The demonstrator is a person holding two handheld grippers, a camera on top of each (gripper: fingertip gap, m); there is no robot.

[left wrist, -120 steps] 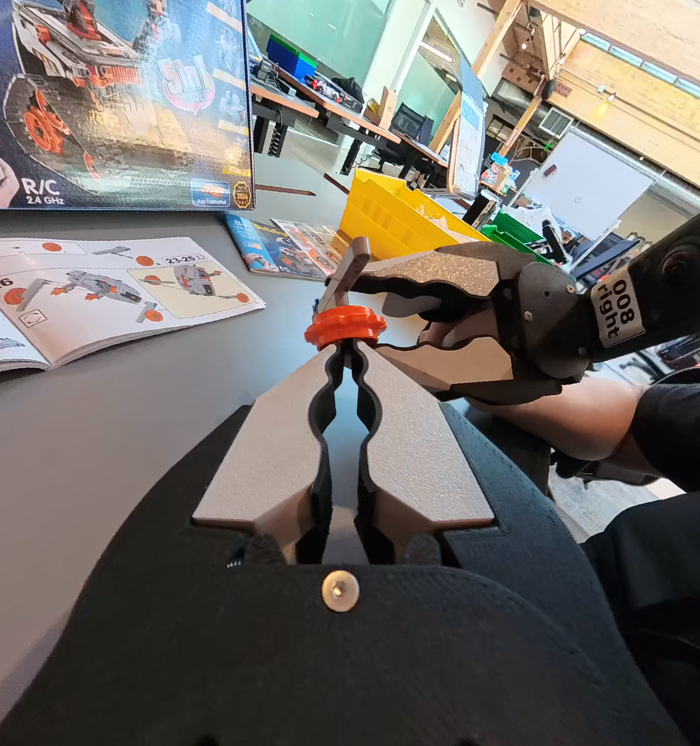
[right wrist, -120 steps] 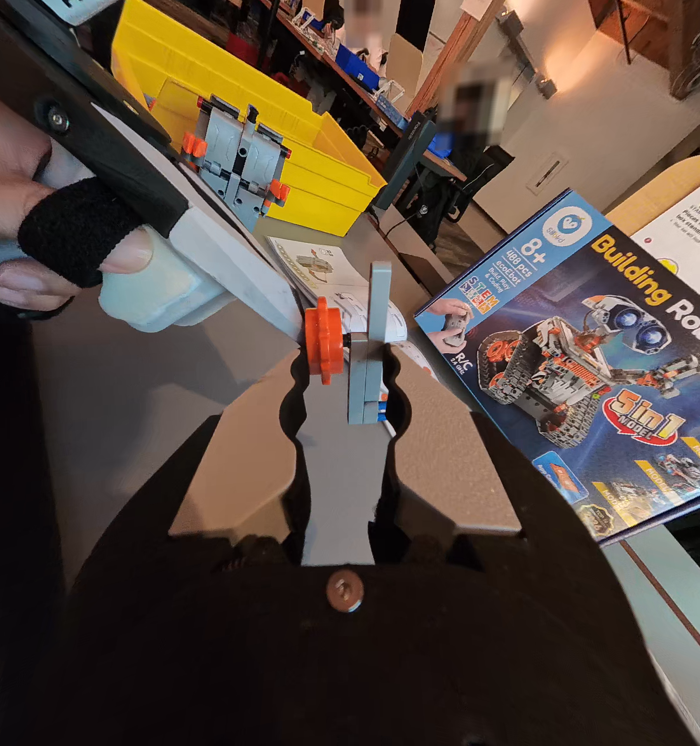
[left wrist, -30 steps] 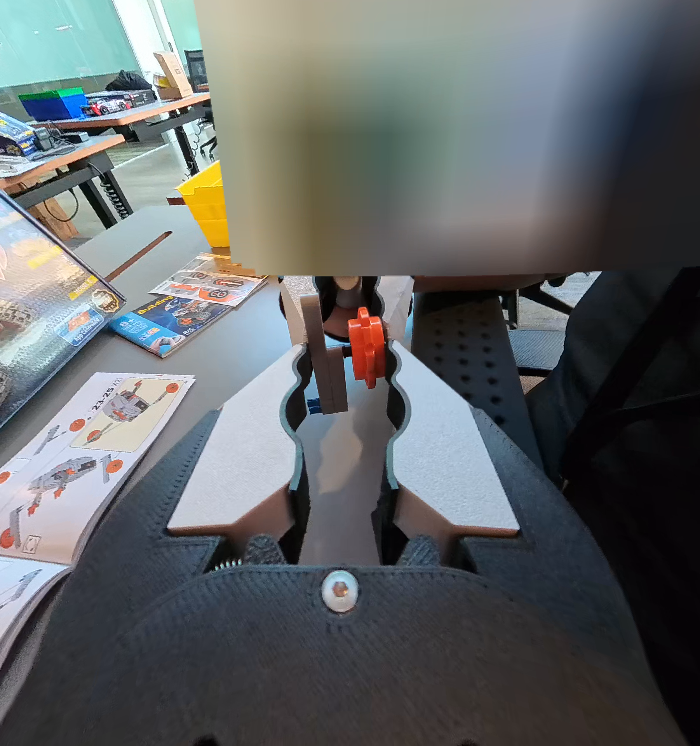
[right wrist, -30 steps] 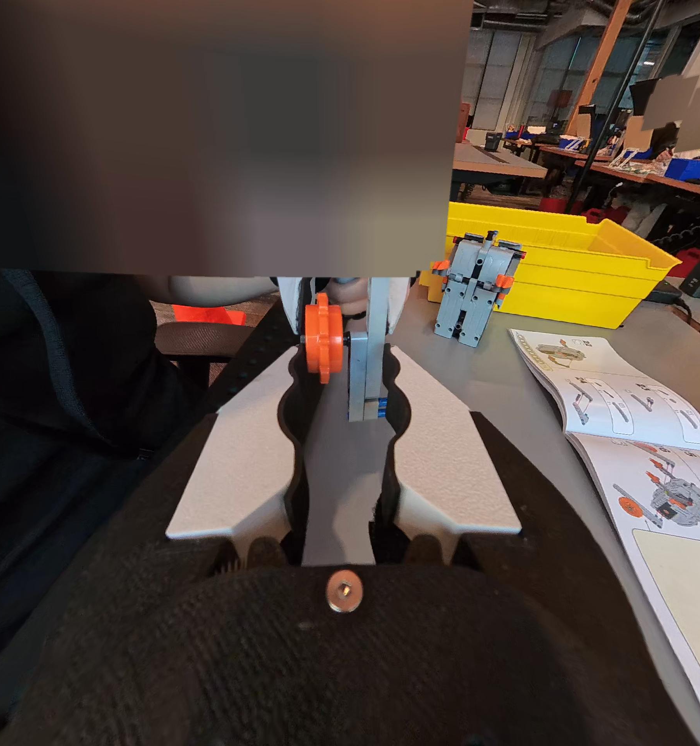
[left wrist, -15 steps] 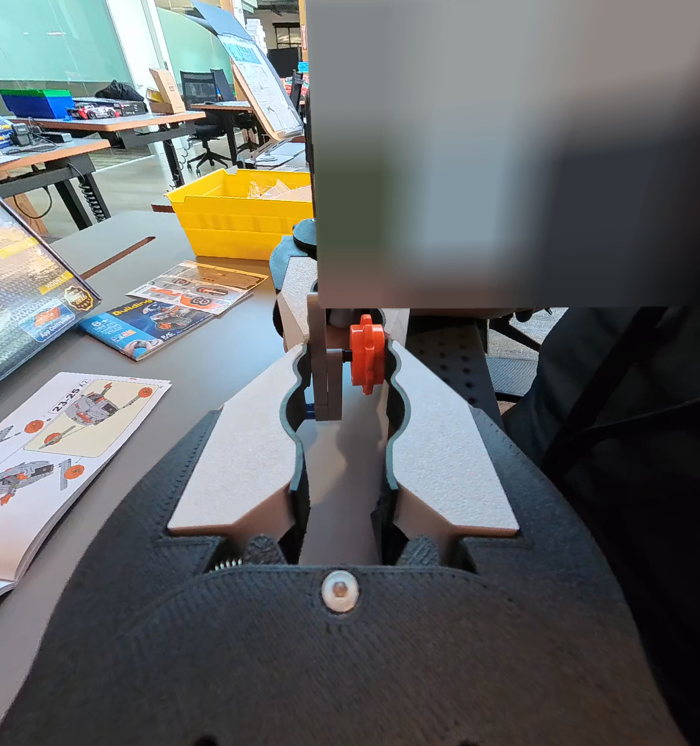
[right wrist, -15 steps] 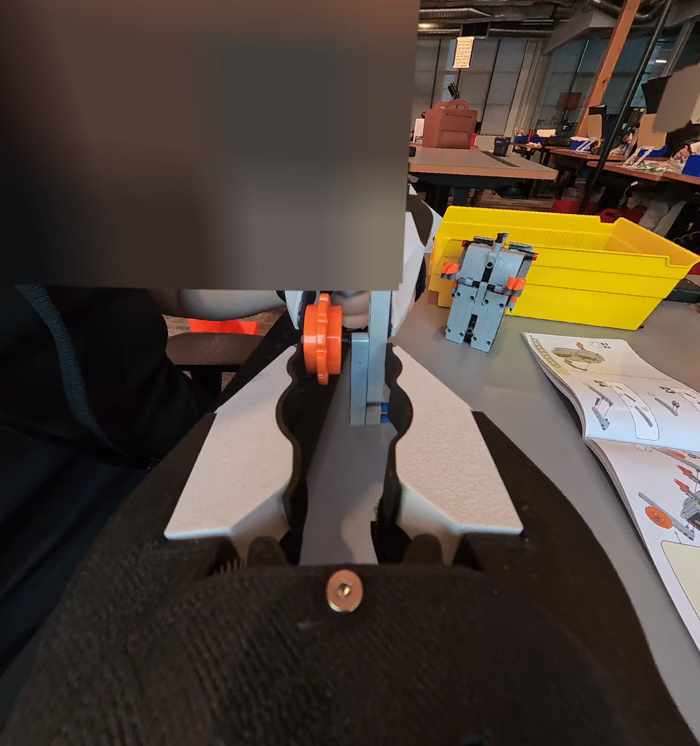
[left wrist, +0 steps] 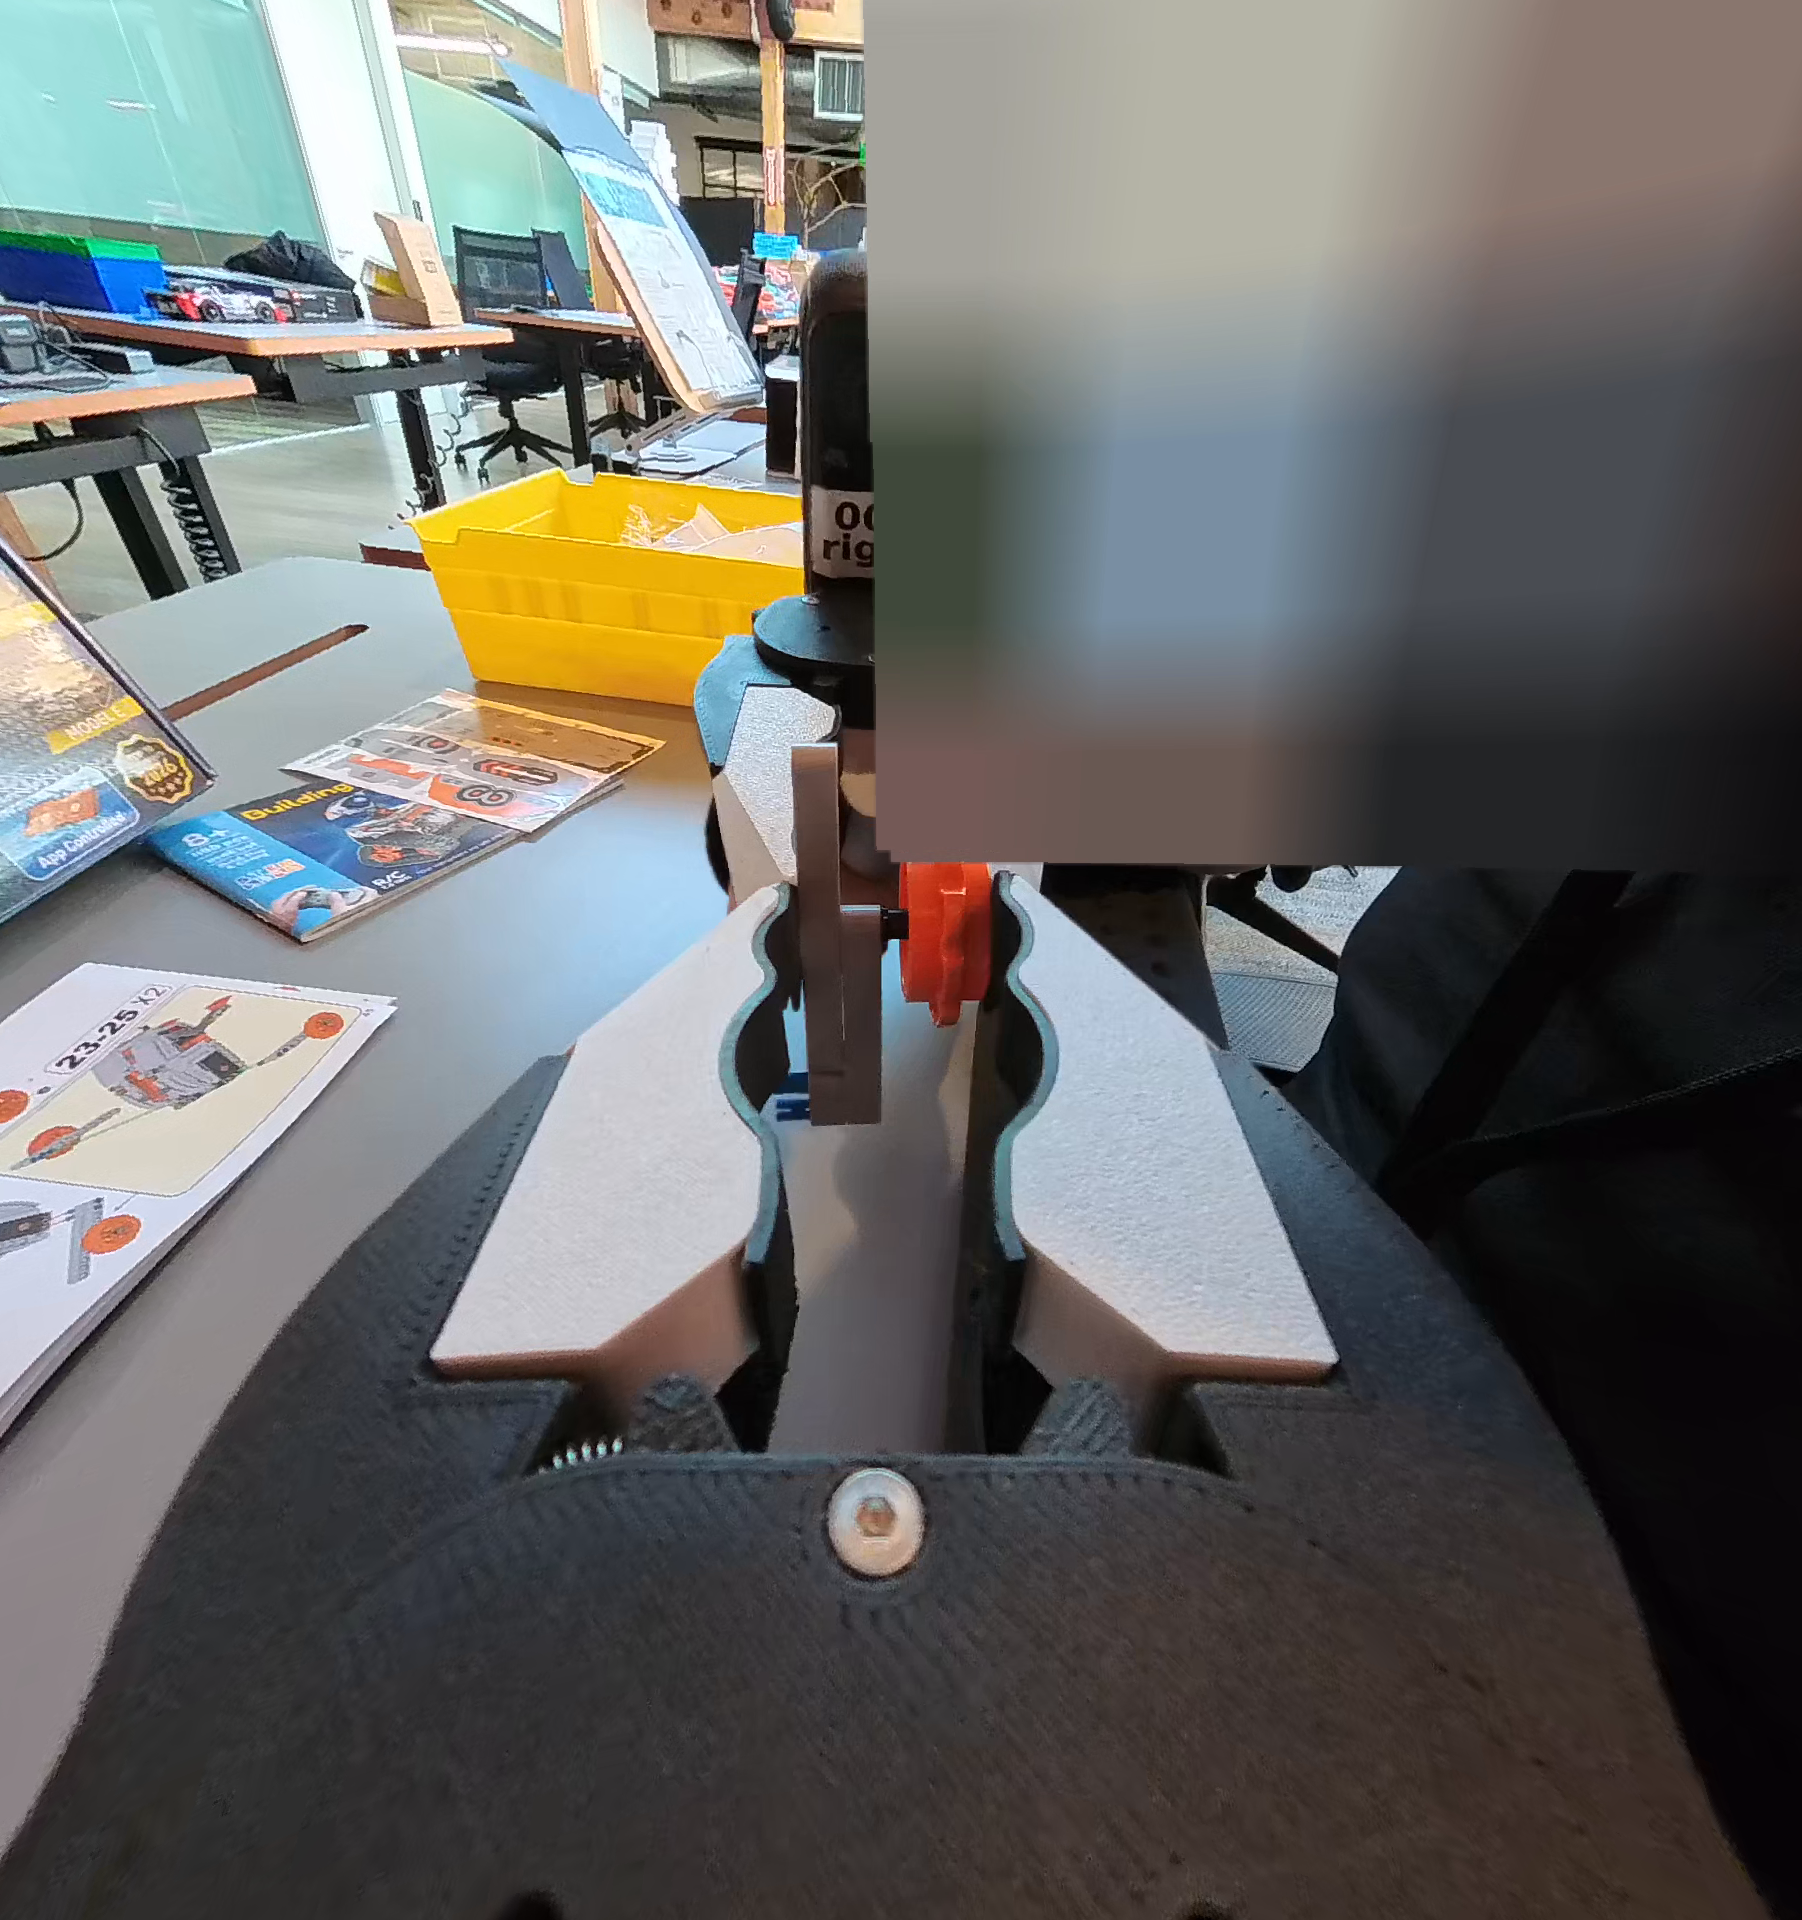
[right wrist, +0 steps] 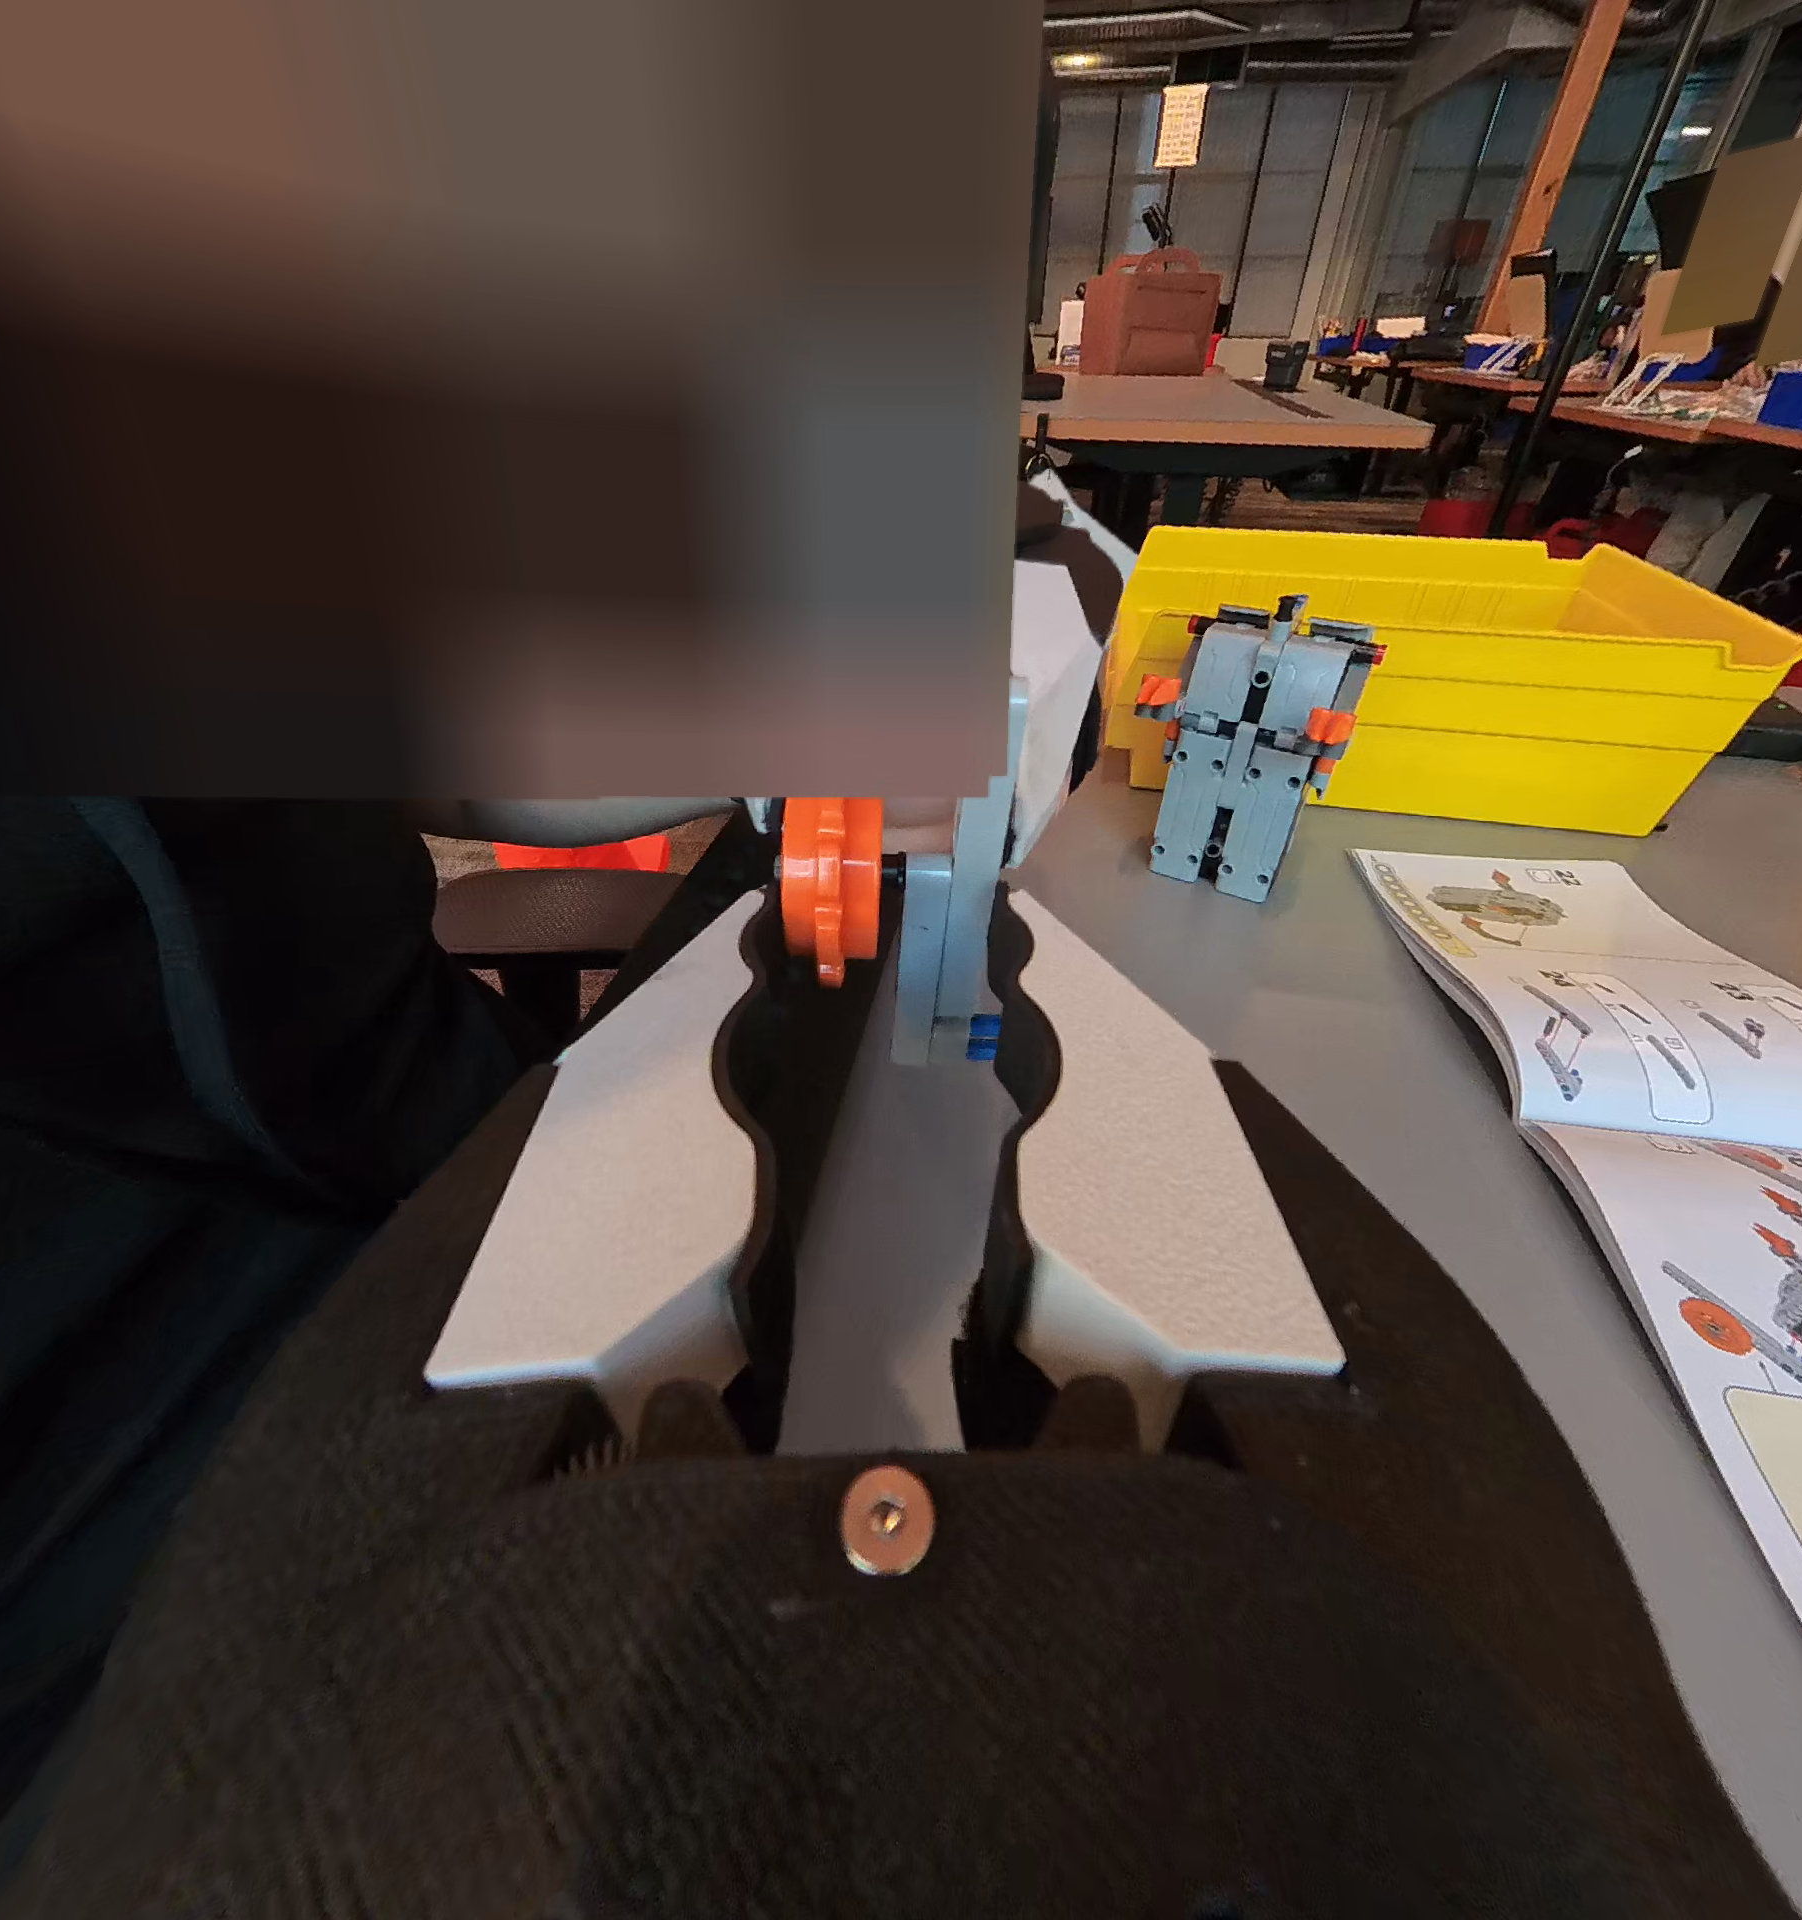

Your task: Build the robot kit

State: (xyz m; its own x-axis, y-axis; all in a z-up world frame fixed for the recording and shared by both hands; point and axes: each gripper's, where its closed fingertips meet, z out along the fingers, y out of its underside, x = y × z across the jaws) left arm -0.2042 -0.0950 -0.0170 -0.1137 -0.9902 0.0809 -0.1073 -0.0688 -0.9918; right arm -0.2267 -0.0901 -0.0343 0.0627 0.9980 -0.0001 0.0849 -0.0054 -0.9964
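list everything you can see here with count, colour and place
gear piece: 1, orange gear pinned to a grey beam, between both claws' tips
model: 1, grey with orange bits, upright in front of the bin
bin: 1, yellow, far side of the table
manual: 1, white, open on the table
booklet: 1, blue, flat near the box
sheet: 1, printed, beside the booklet
box: 1, dark printed, standing at the edge
table: 1, grey
left claw: 1, white fingers, closed on the gear piece
right claw: 1, white fingers, closed on it from the opposite side

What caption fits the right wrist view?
Right gripper clamps a grey beam with orange gear; grey model stands before yellow bin.
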